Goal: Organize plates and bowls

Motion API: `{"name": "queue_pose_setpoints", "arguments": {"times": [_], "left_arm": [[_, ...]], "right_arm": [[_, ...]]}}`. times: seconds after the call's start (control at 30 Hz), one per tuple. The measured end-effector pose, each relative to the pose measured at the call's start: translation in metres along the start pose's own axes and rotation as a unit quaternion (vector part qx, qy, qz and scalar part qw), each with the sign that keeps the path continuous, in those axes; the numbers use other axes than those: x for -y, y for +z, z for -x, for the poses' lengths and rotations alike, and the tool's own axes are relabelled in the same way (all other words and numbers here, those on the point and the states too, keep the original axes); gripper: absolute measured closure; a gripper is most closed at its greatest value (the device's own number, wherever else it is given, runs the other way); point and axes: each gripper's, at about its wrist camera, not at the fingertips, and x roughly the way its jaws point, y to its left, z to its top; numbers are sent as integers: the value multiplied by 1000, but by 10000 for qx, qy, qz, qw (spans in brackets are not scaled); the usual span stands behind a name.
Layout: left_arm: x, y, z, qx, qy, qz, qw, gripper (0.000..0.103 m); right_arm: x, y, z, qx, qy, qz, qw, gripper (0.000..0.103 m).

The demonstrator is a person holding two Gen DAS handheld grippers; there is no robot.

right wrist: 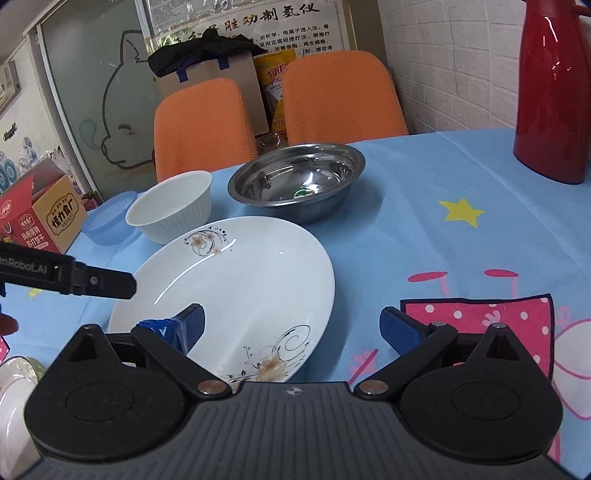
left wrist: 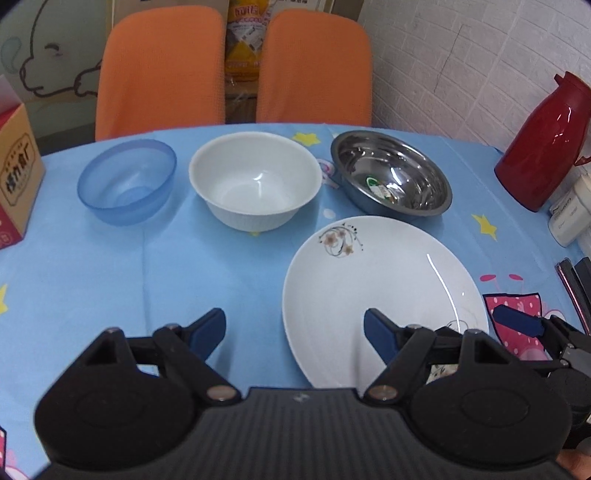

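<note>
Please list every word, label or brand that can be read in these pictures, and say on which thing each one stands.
"enRobot.AI": on the left gripper, first letters cut off.
"怪力食厂": on the red and tan box.
"胜功制氢仪": headline of the wall poster; small lines too small.
Yellow bag: blurred.
Sticker in the steel bowl: unreadable.

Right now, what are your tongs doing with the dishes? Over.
Left tongs open, empty. Right tongs open, empty, above flowered plate. Blue bowl, white bowl, steel bowl untouched. Nothing blocking.
</note>
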Motion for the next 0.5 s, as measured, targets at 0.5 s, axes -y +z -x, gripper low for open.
{"name": "queue_pose_setpoints", "arguments": {"times": [0.5], "left_arm": [[10, 3, -40, -153, 267, -52, 9995, 26]], "right_arm": [[-14, 0, -22, -260, 24, 329, 9991, 14]]}}
